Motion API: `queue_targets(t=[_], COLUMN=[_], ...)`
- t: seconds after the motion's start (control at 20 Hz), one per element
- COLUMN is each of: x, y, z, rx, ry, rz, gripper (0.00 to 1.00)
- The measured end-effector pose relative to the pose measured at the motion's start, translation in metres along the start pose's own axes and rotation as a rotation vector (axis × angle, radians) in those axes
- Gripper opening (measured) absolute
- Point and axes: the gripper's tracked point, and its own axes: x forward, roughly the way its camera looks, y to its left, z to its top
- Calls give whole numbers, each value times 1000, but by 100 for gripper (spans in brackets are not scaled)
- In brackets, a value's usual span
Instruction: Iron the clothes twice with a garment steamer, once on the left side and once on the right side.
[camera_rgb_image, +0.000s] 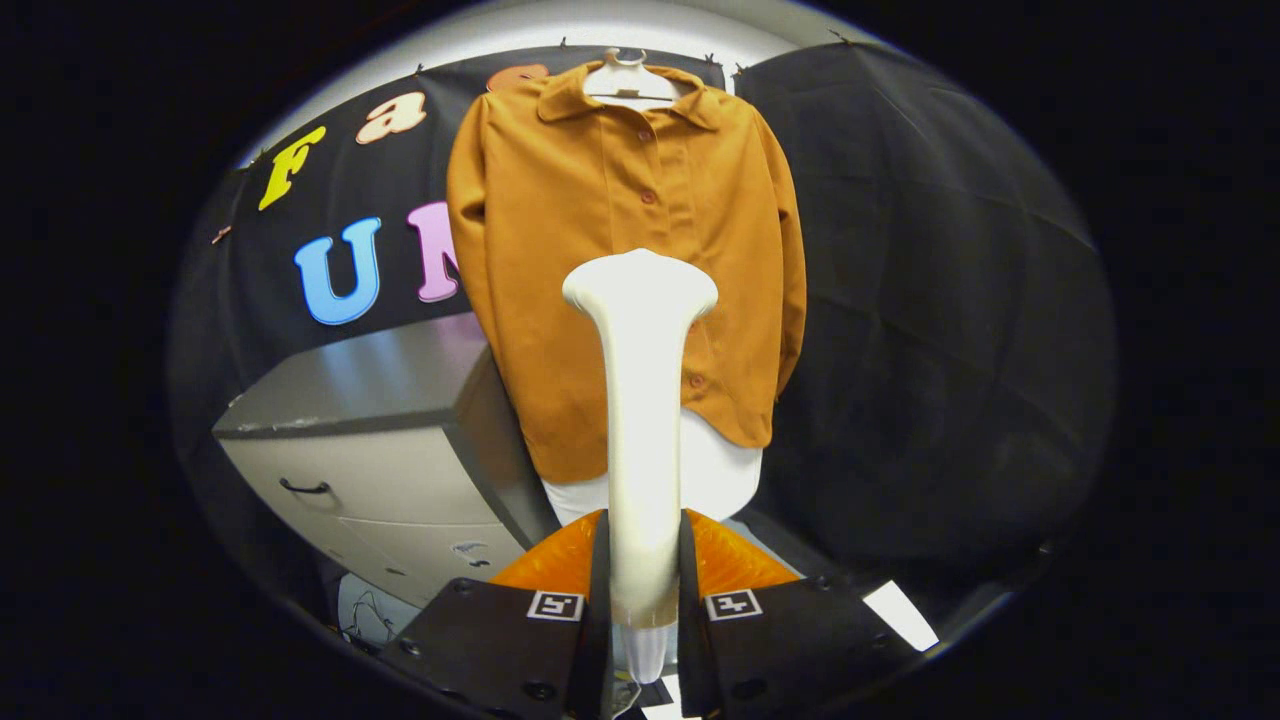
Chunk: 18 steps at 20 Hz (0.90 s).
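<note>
An orange-brown button-up shirt (600, 230) hangs on a white hanger (628, 80) against the black cloth wall, facing me, with a white garment (715, 475) showing below its hem. A white garment steamer (640, 400) stands upright between my fingers, its flared head level with the shirt's lower middle and short of the fabric. My gripper (643, 590) is shut on the steamer's handle, one finger pressing on each side.
A grey drawer cabinet (370, 440) with a dark handle stands to the left of the shirt, its corner close to the shirt's lower left edge. Black cloth (930, 300) covers the wall to the right of the shirt.
</note>
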Motion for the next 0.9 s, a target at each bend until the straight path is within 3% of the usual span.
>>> queue_targets(t=[0.65, 0.9], x=[-49, -86], y=[108, 157], z=[149, 180], rx=[6, -40], ry=[-221, -300], rz=[128, 167], gripper=[29, 29])
